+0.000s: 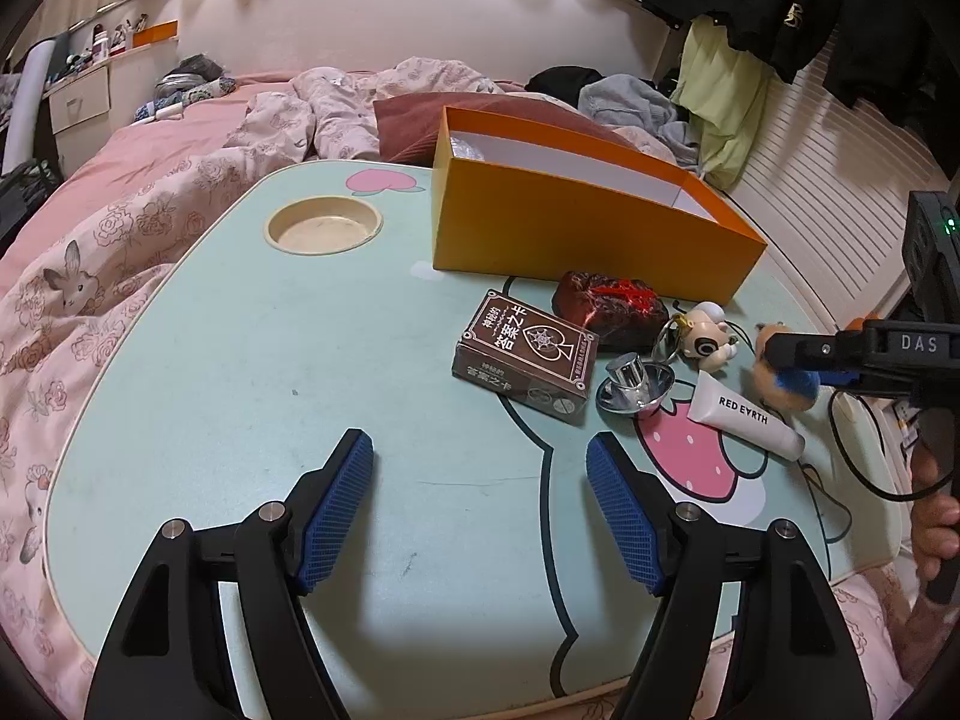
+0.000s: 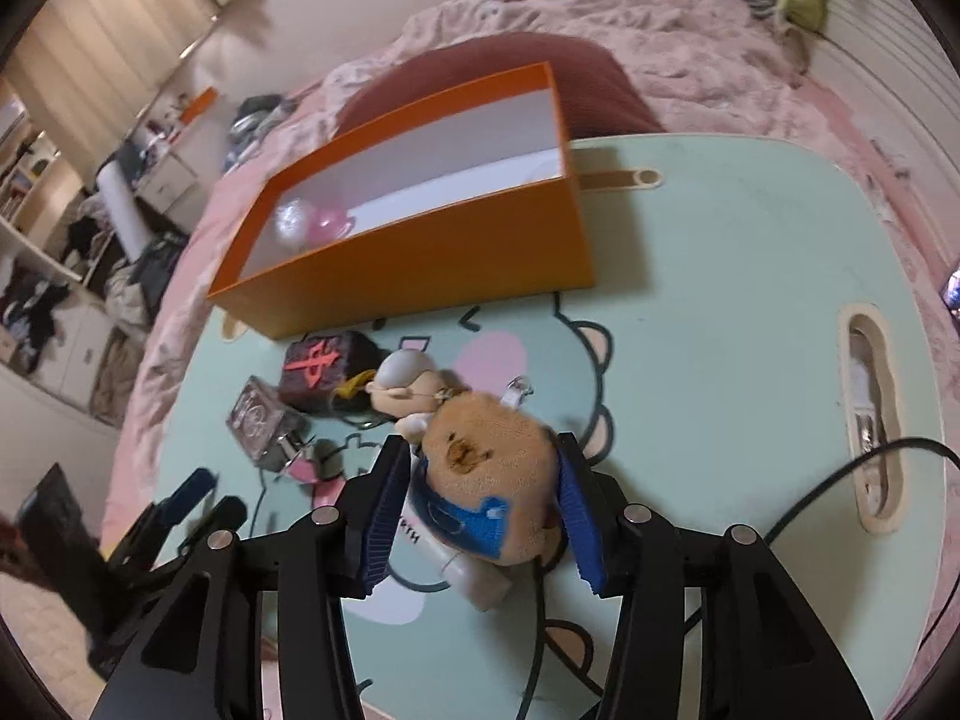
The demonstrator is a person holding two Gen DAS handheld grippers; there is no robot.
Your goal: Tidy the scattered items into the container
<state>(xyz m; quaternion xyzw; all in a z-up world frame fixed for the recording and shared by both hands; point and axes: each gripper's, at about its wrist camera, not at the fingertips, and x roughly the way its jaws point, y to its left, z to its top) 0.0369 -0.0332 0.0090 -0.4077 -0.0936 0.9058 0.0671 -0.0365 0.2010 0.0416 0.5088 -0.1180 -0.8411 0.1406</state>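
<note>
An orange box [image 1: 588, 240] [image 2: 420, 252] stands open at the back of the mint lap table [image 1: 240, 396], with a silver and pink item [image 2: 306, 222] in one end. In front of it lie a brown card box [image 1: 522, 354], a dark block with a red mark [image 1: 612, 306], a small figure keychain [image 1: 708, 336], a chrome piece [image 1: 636, 384] and a white tube [image 1: 744, 414]. My right gripper [image 2: 480, 447] is open around a brown plush toy [image 2: 486, 468] that lies on the tube. My left gripper [image 1: 480, 462] hangs open over bare table.
A round cup recess [image 1: 324, 228] is sunk into the table's far left. A slot [image 2: 870, 420] and a black cable [image 2: 840, 480] lie at the right. Pink bedding [image 1: 120, 240] surrounds the table. A hand [image 1: 930, 516] grips the right tool.
</note>
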